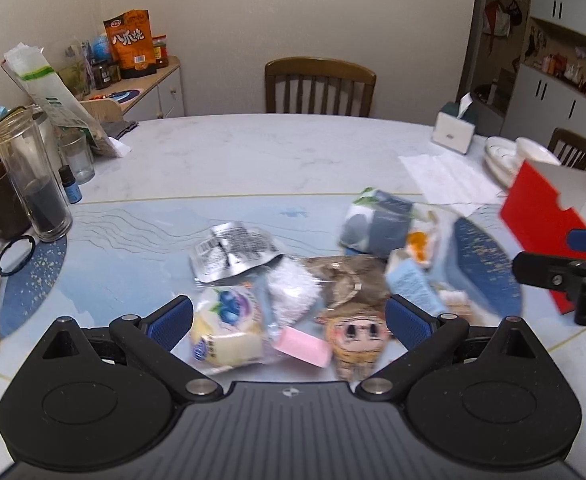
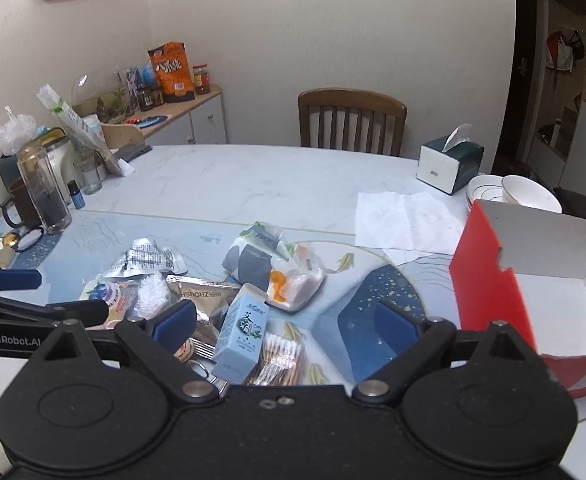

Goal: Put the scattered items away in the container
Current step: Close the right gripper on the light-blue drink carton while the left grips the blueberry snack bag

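On the marble surface (image 1: 253, 152), my left camera shows a pink block (image 1: 301, 346) between the left gripper (image 1: 289, 316)'s wide, empty jaws, while my right camera reveals the red cardboard box (image 2: 489, 280)'s white interior beside the equally spread, empty right gripper (image 2: 285, 324).

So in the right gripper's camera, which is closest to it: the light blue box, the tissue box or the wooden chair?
1. Light blue box: between the right gripper's fingers, in the pile.
2. Tissue box: far across the table, right.
3. Wooden chair: behind the table, by the wall.
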`<state>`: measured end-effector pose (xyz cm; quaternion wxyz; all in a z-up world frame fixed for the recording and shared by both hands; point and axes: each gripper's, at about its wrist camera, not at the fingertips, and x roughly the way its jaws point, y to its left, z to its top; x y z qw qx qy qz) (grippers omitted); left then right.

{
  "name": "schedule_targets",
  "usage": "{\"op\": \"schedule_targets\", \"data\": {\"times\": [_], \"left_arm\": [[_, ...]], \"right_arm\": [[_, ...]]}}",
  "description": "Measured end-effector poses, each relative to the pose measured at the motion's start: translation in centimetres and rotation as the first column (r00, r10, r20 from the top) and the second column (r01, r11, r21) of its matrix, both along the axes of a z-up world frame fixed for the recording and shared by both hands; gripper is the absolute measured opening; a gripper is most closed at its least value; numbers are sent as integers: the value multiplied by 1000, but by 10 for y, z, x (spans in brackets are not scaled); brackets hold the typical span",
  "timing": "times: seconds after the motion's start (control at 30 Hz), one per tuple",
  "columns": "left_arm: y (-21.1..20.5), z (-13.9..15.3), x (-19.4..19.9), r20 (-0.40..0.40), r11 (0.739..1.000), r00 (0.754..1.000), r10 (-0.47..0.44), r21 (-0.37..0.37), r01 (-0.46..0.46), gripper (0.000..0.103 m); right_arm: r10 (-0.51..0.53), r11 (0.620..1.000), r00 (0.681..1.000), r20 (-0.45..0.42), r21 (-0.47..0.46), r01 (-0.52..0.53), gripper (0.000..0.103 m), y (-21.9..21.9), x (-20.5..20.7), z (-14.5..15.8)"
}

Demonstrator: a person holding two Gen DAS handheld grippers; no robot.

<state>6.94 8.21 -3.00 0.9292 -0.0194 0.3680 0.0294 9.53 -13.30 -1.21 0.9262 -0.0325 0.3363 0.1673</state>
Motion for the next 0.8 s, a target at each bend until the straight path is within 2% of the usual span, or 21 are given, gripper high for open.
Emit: {"op": "schedule_targets", "data": {"times": [0.27,0.5,0.63,0.73,0.8], "left_arm": [[25,-25,28,-51,999,999,5,44,-3,103],[42,-39,48,-100,1000,995,-20,-4,20,102],[44,-47,54,-118,999,992,-38,-6,38,102],[47,-49,56,-122,999,992,-44,-16,42,101],[51,-51,59,-133,999,990,-40,-29,36,97]], "right_arm": [[0,999,998,-59,-40,-2,88,23,26,-24],[3,997,993,-116,-77,-12,82,39,44,-45],[-3,995,990,-143,-95,-11,81,46,53,-54],[8,994,987,-161,-110,-26,73,51,59,-59],[13,992,984,-176,-118,-34,71,55,62,-63]]}}
